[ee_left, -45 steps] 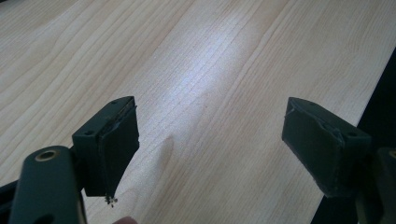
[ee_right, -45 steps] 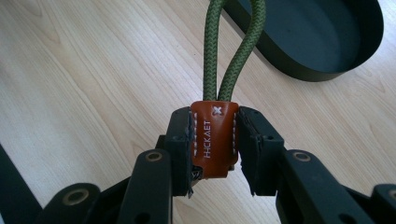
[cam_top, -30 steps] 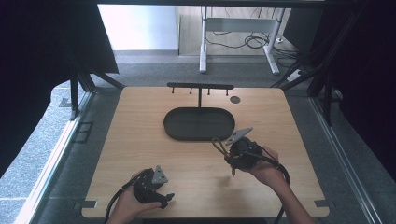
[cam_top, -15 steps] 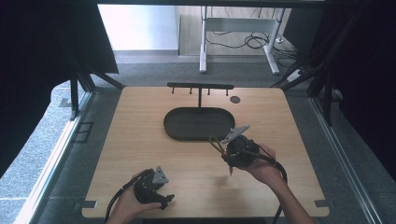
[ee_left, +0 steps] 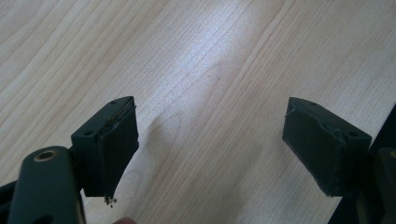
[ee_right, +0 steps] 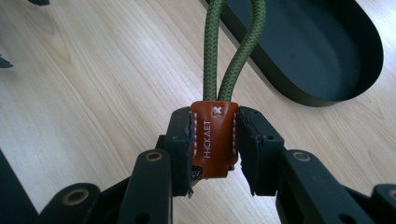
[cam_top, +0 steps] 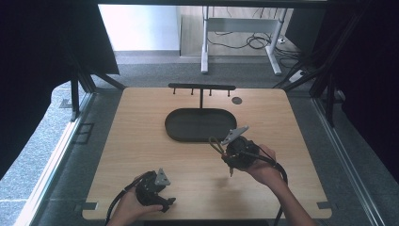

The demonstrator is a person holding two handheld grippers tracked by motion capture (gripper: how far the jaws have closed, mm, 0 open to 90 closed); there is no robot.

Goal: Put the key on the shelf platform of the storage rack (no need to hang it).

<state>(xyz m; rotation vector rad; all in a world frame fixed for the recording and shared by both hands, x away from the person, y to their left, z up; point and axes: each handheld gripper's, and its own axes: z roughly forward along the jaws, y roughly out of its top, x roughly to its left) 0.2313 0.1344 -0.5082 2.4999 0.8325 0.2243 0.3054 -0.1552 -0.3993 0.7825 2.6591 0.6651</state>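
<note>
A brown leather key fob (ee_right: 214,140) with a green cord loop (ee_right: 233,51) is pinched between the pads of my right gripper (ee_right: 215,149). The loop points toward the black oval tray (ee_right: 303,56). In the high view my right gripper (cam_top: 225,151) hovers just in front of the tray's (cam_top: 200,125) right end, with the cord loop (cam_top: 215,142) sticking out to the left. My left gripper (cam_top: 165,197) rests near the table's front edge. Its jaws stand wide apart in the left gripper view (ee_left: 210,144), with only bare wood between them.
A black hook rack (cam_top: 201,87) stands behind the tray near the far edge, with a small dark disc (cam_top: 236,100) to its right. The wooden table (cam_top: 141,141) is bare on the left side. Table legs and cables lie on the floor beyond.
My right gripper has edged slightly left with the fob still in it. The left gripper has stayed put.
</note>
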